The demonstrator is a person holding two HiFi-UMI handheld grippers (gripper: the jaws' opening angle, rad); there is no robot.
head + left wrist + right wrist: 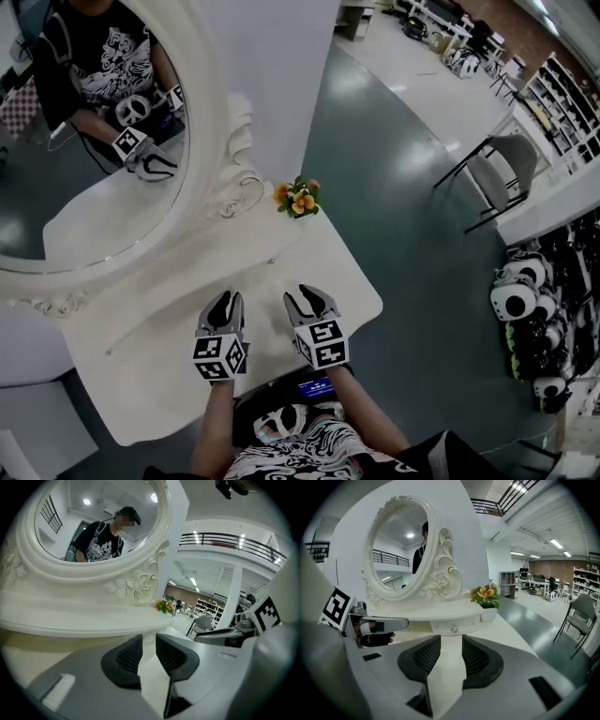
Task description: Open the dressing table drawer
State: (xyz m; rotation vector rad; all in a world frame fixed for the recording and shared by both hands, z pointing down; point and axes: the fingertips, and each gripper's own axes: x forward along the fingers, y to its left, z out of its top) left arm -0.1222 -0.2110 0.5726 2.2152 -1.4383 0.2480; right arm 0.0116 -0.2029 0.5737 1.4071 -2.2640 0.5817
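Above the table (141, 375), both grippers are hovering side by side and pointing toward the mirror (56, 197). The left gripper (225, 300) is keeping its jaws narrowly apart, with nothing between the pads. The right gripper (310, 298) is keeping its jaws somewhat wider apart, likewise empty. The drawer (440, 626) is sitting closed under the curved shelf (417, 613) below the mirror. Its knob (453, 629) is showing just beyond the gap of the right jaws, apart from both pads. Flowers (298, 198) are standing at the shelf's right end, beside the drawer. The person's reflection is showing in the mirror glass.
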